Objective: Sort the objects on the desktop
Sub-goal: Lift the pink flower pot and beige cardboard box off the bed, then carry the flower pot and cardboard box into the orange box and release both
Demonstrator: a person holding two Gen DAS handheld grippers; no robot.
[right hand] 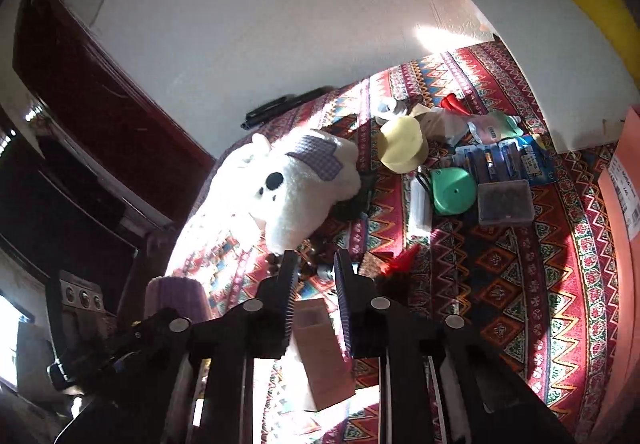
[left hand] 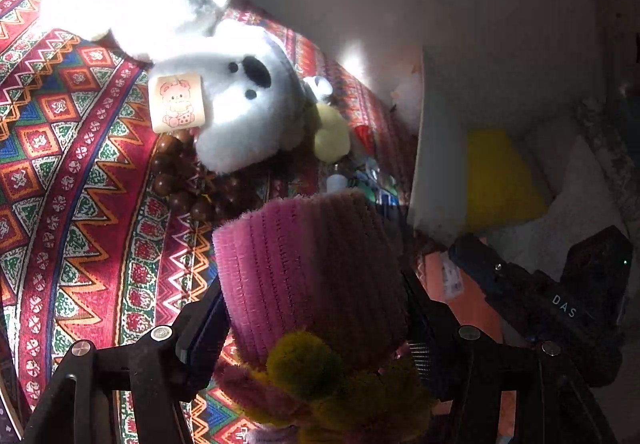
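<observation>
My left gripper [left hand: 312, 324] is shut on a fuzzy pink pipe-cleaner pot [left hand: 308, 264] with yellow and maroon pipe-cleaner flowers [left hand: 308, 368] near the camera. It hangs above the patterned red tablecloth [left hand: 80, 171]. The same pot [right hand: 176, 298] shows at the lower left in the right wrist view. My right gripper [right hand: 316, 276] hovers over the cloth, jaws nearly together, nothing between the tips. A white plush bear [left hand: 240, 107] [right hand: 288, 183] lies ahead, with a cartoon tape roll [left hand: 178, 103] and brown beads [left hand: 188, 179] against it.
A yellow toy hat [right hand: 402, 147], green round case [right hand: 454, 189], battery pack [right hand: 504, 159], clear plastic box [right hand: 506, 201] and white tube [right hand: 418, 203] lie clustered at the back. A black pen [right hand: 280, 109] lies by the wall. An orange box [right hand: 620, 183] stands right.
</observation>
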